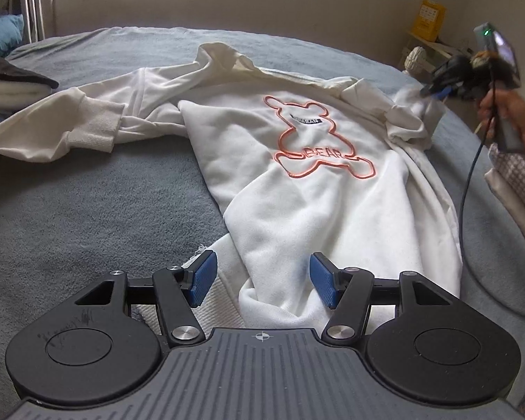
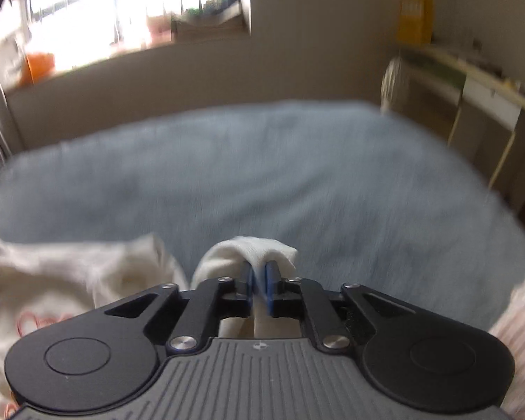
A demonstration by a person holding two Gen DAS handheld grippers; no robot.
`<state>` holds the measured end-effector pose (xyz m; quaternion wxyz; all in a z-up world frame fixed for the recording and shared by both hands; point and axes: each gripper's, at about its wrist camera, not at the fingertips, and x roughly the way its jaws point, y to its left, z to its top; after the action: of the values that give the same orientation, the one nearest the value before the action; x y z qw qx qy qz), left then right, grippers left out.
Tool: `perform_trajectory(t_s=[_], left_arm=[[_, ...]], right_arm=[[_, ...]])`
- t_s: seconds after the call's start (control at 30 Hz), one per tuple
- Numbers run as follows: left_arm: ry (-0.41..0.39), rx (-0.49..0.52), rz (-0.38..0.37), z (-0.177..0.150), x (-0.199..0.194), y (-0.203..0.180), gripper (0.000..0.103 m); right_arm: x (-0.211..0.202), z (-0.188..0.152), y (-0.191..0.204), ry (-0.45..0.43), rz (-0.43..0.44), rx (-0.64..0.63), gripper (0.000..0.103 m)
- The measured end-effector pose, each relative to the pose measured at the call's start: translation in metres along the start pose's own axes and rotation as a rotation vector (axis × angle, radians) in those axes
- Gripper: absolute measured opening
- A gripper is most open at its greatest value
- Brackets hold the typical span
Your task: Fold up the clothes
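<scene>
On the grey-blue bedspread (image 1: 87, 210), the white bear sweatshirt (image 1: 315, 182) lies with its hem between the left gripper (image 1: 262, 280)'s wide-apart fingers, untouched. The right gripper (image 2: 259, 276) pinches a sleeve fold (image 2: 252, 248) between narrow pads.

Left gripper (image 1: 262, 280): angled downward, blue pads well apart, nothing pinched. Right gripper (image 2: 259, 274): pads close together, white cloth between them; a hand (image 1: 507, 112) grips its handle.
</scene>
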<state>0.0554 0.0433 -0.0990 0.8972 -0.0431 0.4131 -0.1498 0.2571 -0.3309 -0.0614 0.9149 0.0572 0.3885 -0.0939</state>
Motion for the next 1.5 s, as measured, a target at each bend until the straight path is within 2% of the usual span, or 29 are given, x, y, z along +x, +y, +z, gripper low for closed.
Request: perform_trajectory(t_s=[0.03, 0.1, 0.2, 0.33, 0.5, 0.6, 0.67, 0.73, 0.8, 0.93, 1.0, 1.17, 1.3, 1.4, 1.43, 1.5], left_arm=[[-0.002, 0.002, -0.003, 0.000, -0.002, 0.001, 0.059], [-0.011, 0.001, -0.010, 0.000, -0.006, 0.003, 0.059], [-0.031, -0.002, -0.027, -0.001, -0.012, 0.006, 0.062], [-0.046, -0.009, -0.060, -0.002, -0.021, 0.009, 0.063], [-0.048, -0.006, -0.080, -0.008, -0.031, 0.008, 0.064], [-0.047, -0.011, -0.076, -0.012, -0.035, 0.008, 0.064], [-0.046, -0.031, -0.061, -0.015, -0.038, 0.011, 0.064], [-0.055, -0.056, -0.057, -0.018, -0.041, 0.015, 0.064], [-0.056, -0.072, -0.053, -0.021, -0.043, 0.020, 0.064], [-0.038, -0.114, -0.007, -0.026, -0.044, 0.027, 0.064], [-0.031, -0.145, 0.027, -0.028, -0.046, 0.031, 0.064], [-0.010, -0.194, 0.121, -0.036, -0.043, 0.043, 0.064], [-0.002, -0.230, 0.216, -0.040, -0.037, 0.055, 0.064], [-0.010, -0.217, 0.257, -0.042, -0.033, 0.056, 0.064], [-0.012, -0.212, 0.270, -0.042, -0.032, 0.056, 0.064], [-0.022, -0.207, 0.284, -0.043, -0.029, 0.056, 0.064]], right_arm=[[-0.006, -0.006, -0.003, -0.009, -0.006, 0.014, 0.045], [-0.018, -0.018, -0.010, -0.028, -0.019, 0.041, 0.045], [-0.057, -0.027, -0.036, -0.094, 0.034, 0.111, 0.045], [-0.115, -0.046, -0.064, -0.102, 0.191, 0.198, 0.046], [-0.167, -0.095, -0.058, 0.044, 0.386, 0.130, 0.047], [-0.173, -0.140, -0.046, 0.239, 0.586, 0.196, 0.047], [-0.165, -0.177, -0.038, 0.386, 0.671, 0.286, 0.047], [-0.154, -0.211, -0.031, 0.492, 0.694, 0.369, 0.047], [-0.137, -0.237, -0.031, 0.543, 0.691, 0.462, 0.047], [-0.106, -0.265, -0.039, 0.528, 0.665, 0.657, 0.047], [-0.097, -0.271, -0.038, 0.511, 0.683, 0.734, 0.047], [-0.096, -0.285, -0.011, 0.551, 0.769, 0.710, 0.045], [-0.094, -0.289, 0.016, 0.572, 0.821, 0.645, 0.036], [-0.094, -0.286, 0.027, 0.561, 0.820, 0.580, 0.016], [-0.095, -0.286, 0.026, 0.564, 0.821, 0.573, 0.006], [-0.099, -0.285, 0.026, 0.555, 0.803, 0.539, 0.004]])
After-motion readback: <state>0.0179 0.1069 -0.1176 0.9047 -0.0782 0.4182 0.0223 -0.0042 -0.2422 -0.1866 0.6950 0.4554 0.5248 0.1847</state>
